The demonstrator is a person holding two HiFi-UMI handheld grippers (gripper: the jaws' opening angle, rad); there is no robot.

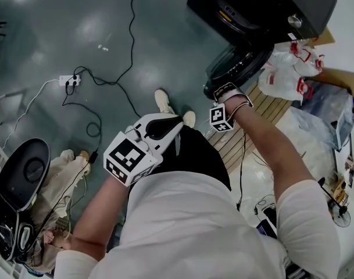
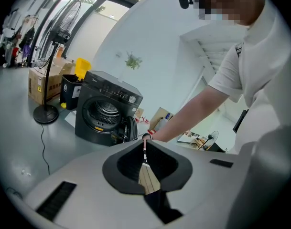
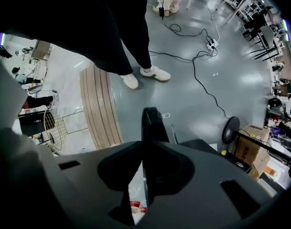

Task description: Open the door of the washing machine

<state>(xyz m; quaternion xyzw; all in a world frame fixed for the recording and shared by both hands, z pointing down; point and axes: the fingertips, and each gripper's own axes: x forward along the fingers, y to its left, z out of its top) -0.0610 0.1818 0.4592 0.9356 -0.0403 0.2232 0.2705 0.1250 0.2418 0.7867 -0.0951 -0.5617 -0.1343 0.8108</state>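
jaws of the right gripper (image 3: 142,144) pinch the rim of the round door (image 3: 152,123), which stands swung out from the front of the black washing machine (image 1: 264,4). jaws of the left gripper (image 2: 145,141) are pressed together on nothing, well back from the washing machine, over the grey floor (image 1: 78,28).

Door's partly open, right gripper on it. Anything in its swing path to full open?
Possibly: white plastic bags lie close beside the door, on the side it likely swings toward. The right gripper clamps the door's rim, nothing between them.
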